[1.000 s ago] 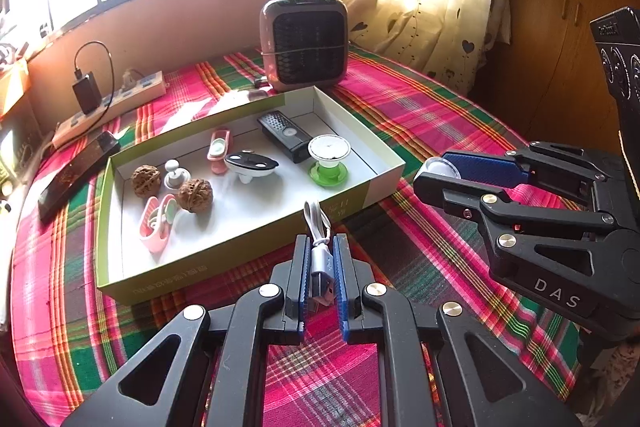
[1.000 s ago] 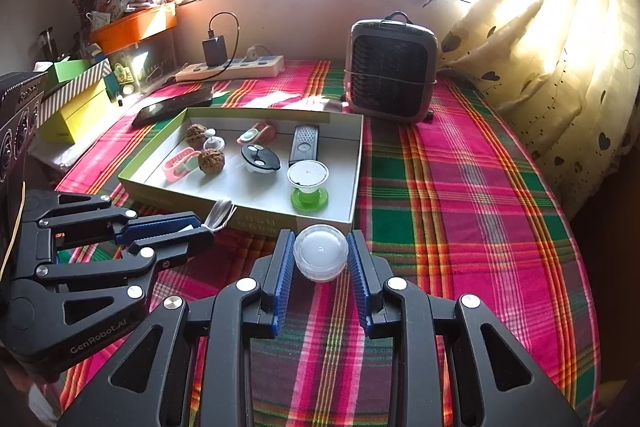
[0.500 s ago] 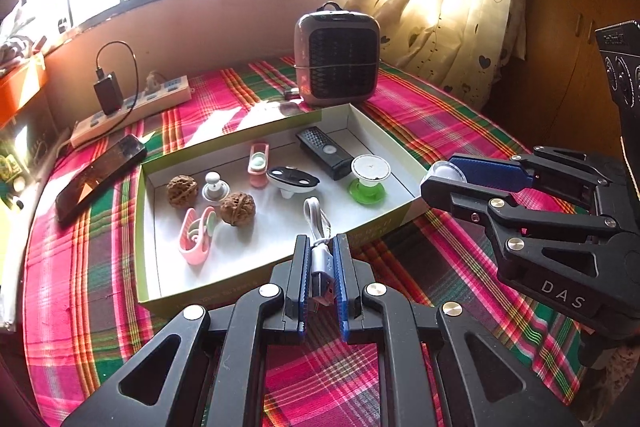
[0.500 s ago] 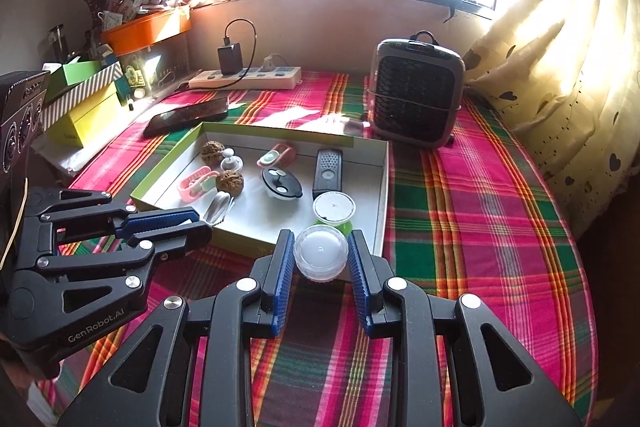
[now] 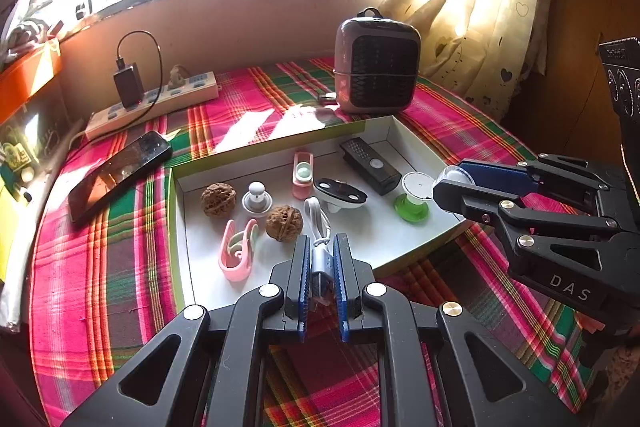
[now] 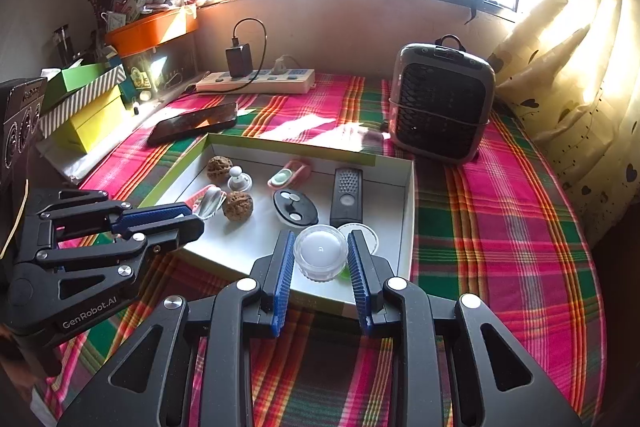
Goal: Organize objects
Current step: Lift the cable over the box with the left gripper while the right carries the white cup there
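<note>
A shallow white box with green sides lies on the plaid tablecloth, holding two walnuts, a pink clip, a black remote and a green-based white disc. My left gripper is shut on a white USB cable above the box's near edge. My right gripper is shut on a small clear round jar with a white lid, above the box's near right corner. In the left wrist view the right gripper hangs over the box's right wall.
A grey heater stands behind the box. A phone and a power strip with a charger lie at the back left. Coloured boxes are stacked far left. A curtain hangs on the right.
Both grippers have moved forward over the box's near edge with the cable and the jar still held. The box and heater look nearer in both views.
</note>
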### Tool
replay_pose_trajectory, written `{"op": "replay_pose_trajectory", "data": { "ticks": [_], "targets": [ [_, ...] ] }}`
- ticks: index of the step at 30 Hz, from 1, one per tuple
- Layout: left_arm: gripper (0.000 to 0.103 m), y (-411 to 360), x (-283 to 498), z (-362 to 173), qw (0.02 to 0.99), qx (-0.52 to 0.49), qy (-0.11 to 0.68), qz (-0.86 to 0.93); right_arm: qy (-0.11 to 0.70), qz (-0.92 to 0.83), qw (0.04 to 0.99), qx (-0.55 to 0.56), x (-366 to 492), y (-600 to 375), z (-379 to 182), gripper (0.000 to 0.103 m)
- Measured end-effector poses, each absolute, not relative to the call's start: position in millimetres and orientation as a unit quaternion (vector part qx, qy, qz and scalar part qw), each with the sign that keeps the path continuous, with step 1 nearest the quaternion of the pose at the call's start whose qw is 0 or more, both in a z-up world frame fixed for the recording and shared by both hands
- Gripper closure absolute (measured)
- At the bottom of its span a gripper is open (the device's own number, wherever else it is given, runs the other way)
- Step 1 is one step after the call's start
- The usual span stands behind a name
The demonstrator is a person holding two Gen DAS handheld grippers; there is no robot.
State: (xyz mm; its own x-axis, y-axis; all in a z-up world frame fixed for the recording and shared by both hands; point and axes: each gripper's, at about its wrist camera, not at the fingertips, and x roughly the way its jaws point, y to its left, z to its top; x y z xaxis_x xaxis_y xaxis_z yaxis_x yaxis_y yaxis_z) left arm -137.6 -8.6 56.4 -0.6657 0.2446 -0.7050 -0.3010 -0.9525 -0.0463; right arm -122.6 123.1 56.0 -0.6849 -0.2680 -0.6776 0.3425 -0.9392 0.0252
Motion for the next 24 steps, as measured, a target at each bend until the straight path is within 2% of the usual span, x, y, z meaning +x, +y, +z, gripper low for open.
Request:
{"op": "replay_pose_trajectory", "data": {
  "ticks": [24],
  "targets": [
    [0.093,-32.9,-176.4,46.1,0.125,-0.395,0.022,0.91,0.064,-0.894,0.188,0.402,-160.3,98.0,30.3,0.074]
  ]
}}
